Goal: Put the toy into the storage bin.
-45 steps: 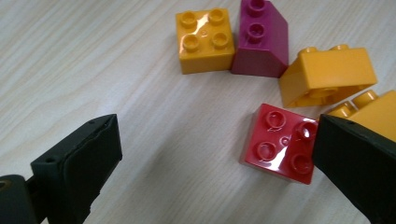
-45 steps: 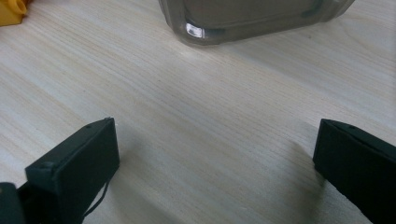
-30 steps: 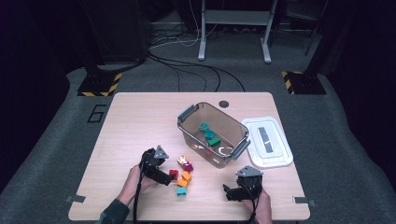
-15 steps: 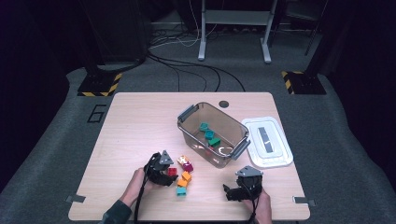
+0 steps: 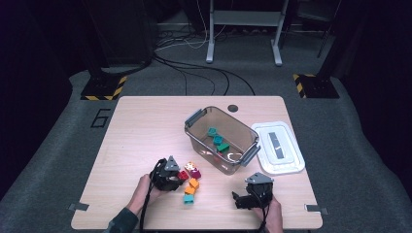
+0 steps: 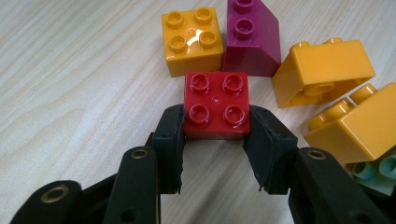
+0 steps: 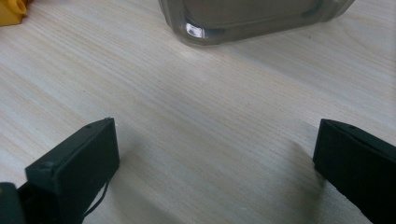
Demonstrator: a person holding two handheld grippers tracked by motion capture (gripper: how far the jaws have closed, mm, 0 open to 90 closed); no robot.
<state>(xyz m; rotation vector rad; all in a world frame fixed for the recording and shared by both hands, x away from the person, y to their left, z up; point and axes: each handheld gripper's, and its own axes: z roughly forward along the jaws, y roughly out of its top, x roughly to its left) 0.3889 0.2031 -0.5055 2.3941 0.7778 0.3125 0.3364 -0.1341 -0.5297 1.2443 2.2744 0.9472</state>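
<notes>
Left gripper (image 6: pixel 215 122) with jaws just closing, now clamped on both flanks of small square red plastic brick (image 6: pixel 216 104), brick resting on pale wooden table (image 6: pixel 70 70) at the jaw tips, yellow brick (image 6: pixel 192 40) and magenta sloped brick (image 6: pixel 250 38) just beyond, right gripper (image 7: pixel 215 154) gaping wide over bare wood.
</notes>
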